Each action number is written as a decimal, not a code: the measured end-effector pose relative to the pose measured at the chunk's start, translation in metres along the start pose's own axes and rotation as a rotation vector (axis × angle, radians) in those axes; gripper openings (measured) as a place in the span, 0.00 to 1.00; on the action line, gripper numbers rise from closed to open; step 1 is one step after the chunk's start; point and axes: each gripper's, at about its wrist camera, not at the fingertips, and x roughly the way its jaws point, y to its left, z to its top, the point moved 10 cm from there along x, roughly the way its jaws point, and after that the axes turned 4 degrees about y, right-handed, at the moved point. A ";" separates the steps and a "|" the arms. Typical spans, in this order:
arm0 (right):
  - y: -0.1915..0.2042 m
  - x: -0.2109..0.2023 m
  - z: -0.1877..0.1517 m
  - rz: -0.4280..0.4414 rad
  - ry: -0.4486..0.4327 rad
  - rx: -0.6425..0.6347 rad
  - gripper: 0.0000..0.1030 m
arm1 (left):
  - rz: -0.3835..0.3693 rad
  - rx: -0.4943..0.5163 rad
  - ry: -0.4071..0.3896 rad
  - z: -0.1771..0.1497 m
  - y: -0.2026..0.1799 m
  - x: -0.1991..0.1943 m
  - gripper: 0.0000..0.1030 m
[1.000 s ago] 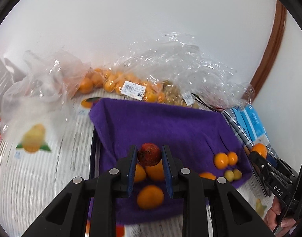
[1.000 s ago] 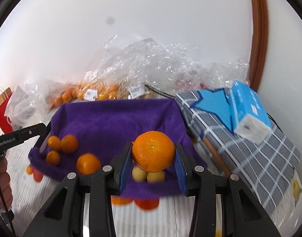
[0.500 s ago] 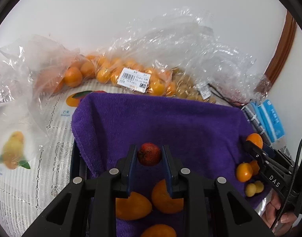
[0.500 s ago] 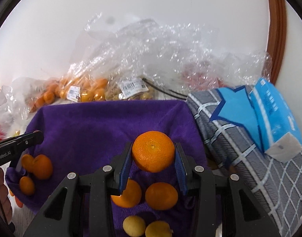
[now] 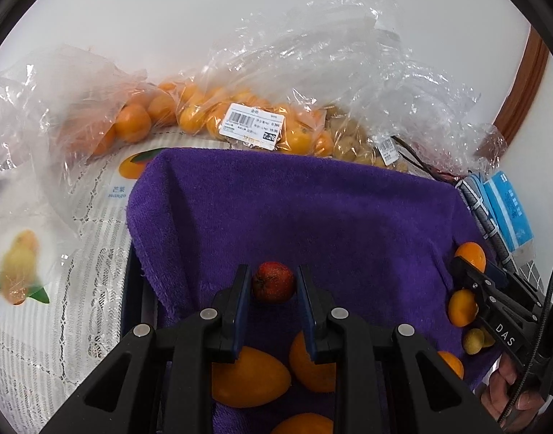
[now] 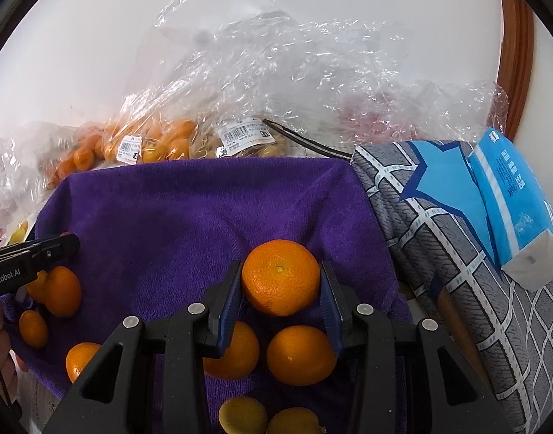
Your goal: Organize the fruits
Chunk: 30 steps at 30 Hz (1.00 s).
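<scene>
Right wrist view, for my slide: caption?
Right gripper clamps a round orange tangerine above a purple towel.

1. Left wrist view: looks steeply down along its fingers, close over the purple towel (image 5: 312, 209), facing the wall.
2. Right wrist view: same heading, close over the towel's right part.
3. Shared: towel, bagged fruit (image 6: 157, 141).
</scene>
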 end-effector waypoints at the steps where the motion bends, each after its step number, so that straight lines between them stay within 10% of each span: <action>1: 0.000 0.000 0.001 0.003 0.001 0.000 0.40 | -0.003 0.000 0.006 -0.001 -0.001 0.001 0.23; 14: 0.009 -0.060 0.003 -0.023 -0.045 -0.022 0.59 | 0.061 -0.010 -0.017 -0.012 -0.002 -0.044 0.46; 27: 0.011 -0.207 -0.045 -0.072 -0.041 0.002 0.64 | 0.109 0.035 -0.148 -0.069 -0.047 -0.181 0.76; 30: 0.010 -0.240 -0.061 -0.065 -0.073 0.008 0.82 | 0.104 0.058 -0.174 -0.087 -0.062 -0.214 0.77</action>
